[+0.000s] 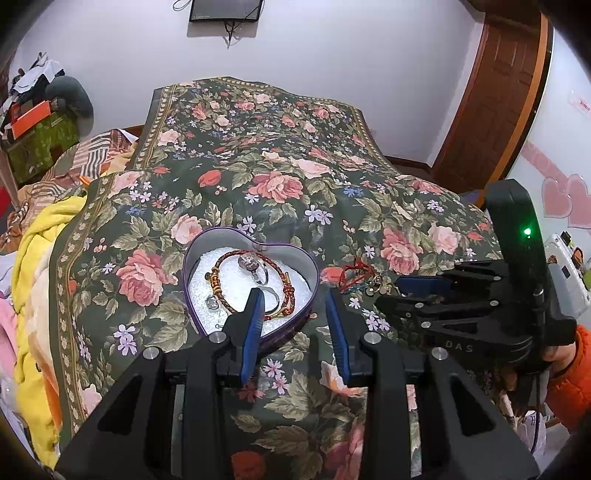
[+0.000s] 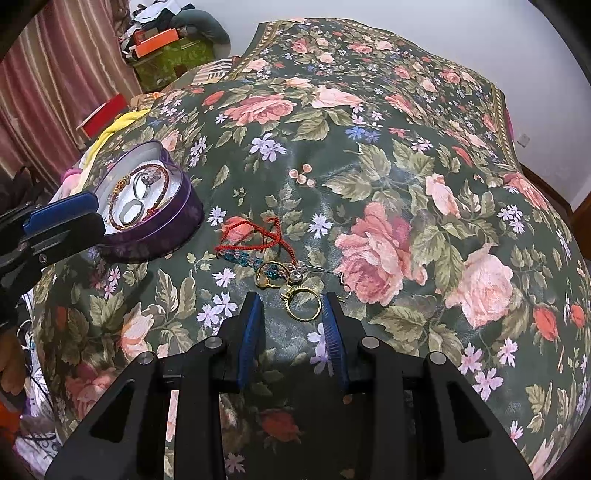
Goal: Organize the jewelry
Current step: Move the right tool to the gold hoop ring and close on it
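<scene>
A bed (image 1: 288, 162) under a dark floral cover fills my view. Behind it: a pale wall (image 1: 332, 48) with a mounted screen (image 1: 225, 9), a wooden door (image 1: 495, 92) at right, striped pink curtains (image 2: 55, 66) at left.

"DAS" on right tongs (image 1: 406, 286) (faint)

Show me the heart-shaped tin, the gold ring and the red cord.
heart-shaped tin (image 2: 162, 232), right wrist view, purple side wall.
gold ring (image 2: 317, 305), right wrist view, right side of band.
red cord (image 2: 240, 246), right wrist view, lower strand.
</scene>
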